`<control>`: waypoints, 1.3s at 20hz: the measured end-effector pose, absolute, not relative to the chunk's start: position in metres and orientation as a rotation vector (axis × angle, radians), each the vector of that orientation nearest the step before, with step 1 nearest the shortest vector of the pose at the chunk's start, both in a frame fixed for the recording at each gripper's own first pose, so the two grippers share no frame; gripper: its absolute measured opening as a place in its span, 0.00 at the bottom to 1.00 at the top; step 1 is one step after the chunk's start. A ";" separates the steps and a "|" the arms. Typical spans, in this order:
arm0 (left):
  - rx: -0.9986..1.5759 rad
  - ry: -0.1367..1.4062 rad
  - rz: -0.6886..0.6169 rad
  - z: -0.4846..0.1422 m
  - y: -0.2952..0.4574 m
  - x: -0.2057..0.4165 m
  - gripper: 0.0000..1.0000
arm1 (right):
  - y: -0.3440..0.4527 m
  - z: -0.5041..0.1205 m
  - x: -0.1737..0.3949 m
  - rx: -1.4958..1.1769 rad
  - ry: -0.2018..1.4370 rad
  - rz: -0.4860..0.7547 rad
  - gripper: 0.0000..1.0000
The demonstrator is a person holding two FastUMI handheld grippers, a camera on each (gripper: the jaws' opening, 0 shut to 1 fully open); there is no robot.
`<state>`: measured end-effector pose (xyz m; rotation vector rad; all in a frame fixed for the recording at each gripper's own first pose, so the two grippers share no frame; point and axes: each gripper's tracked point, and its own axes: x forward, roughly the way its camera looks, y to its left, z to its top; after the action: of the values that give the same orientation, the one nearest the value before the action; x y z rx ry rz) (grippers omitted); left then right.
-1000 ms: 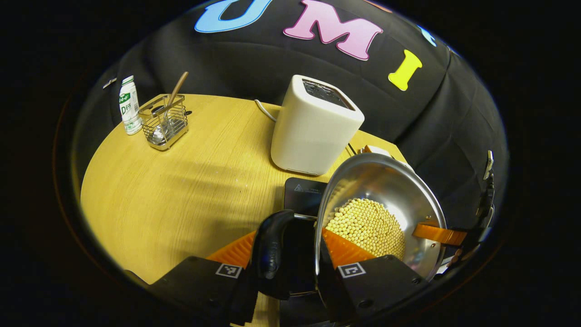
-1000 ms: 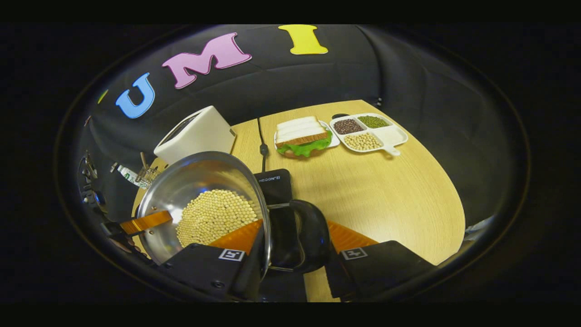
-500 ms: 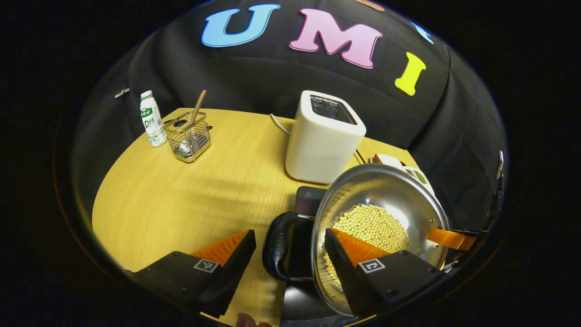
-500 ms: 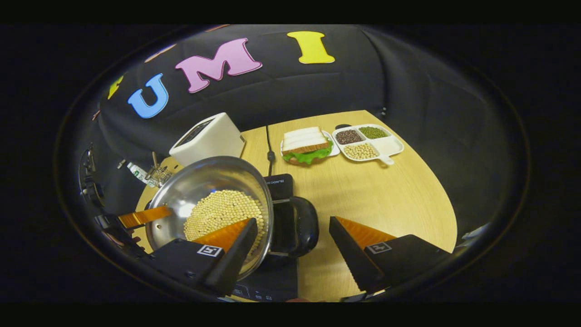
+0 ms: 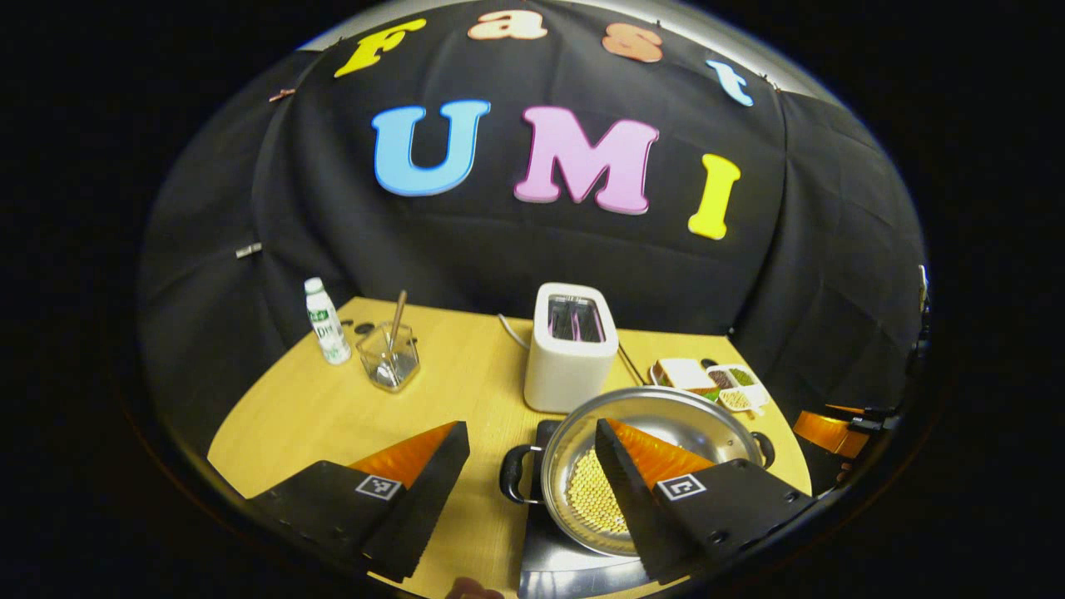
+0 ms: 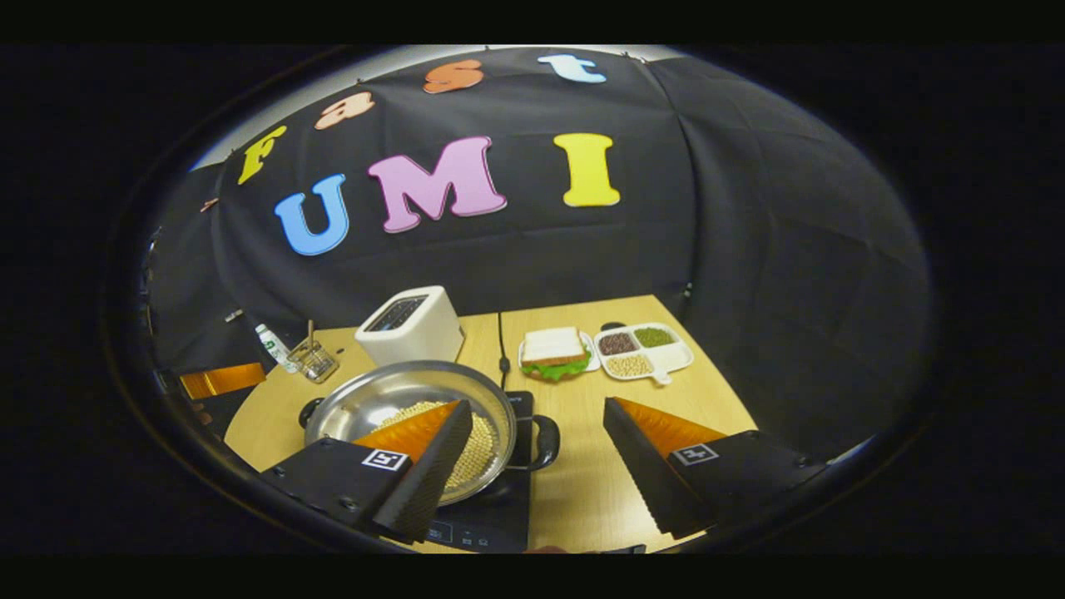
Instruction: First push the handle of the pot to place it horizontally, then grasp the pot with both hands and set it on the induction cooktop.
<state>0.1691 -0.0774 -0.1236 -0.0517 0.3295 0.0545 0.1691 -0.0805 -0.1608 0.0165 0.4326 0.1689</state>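
Both grippers, left gripper (image 5: 527,466) and right gripper (image 6: 539,453), had let go, jaws apart, and drawn back, leaving the pot (image 6: 412,408) resting on the induction cooktop (image 6: 491,516) near the table's (image 6: 707,391) front edge.

I see my left gripper (image 5: 527,453) spread wide above the table (image 5: 333,416), holding nothing. The pot (image 5: 641,466), with yellow beans inside, sits on the cooktop (image 5: 549,561), one handle (image 5: 514,474) between my fingers but untouched. Behind stand a toaster (image 5: 570,349), a bottle (image 5: 326,323) and a wire holder (image 5: 388,358).
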 end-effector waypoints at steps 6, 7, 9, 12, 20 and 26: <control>0.000 0.140 0.027 -0.044 -0.076 0.098 0.95 | -0.076 -0.074 0.110 0.028 0.230 0.117 0.98; 0.000 0.114 0.029 -0.036 -0.075 0.084 0.95 | -0.075 -0.066 0.098 0.031 0.206 0.110 0.98; 0.015 0.071 0.047 -0.028 -0.068 0.058 0.95 | -0.071 -0.053 0.072 0.037 0.168 0.108 0.99; 0.038 0.025 0.061 -0.022 -0.058 0.014 0.95 | -0.073 -0.043 0.033 0.036 0.131 0.097 0.98; 0.034 0.022 0.121 -0.034 -0.027 -0.073 0.95 | -0.085 -0.038 -0.035 0.045 0.111 0.077 0.98; -0.017 0.029 0.159 -0.041 -0.022 -0.097 0.95 | -0.084 -0.039 -0.044 0.030 0.108 0.092 0.98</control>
<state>-0.0967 -0.0221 -0.0414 -0.0170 0.0293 0.1589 -0.0437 -0.0845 -0.0385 0.0297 0.1079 0.0917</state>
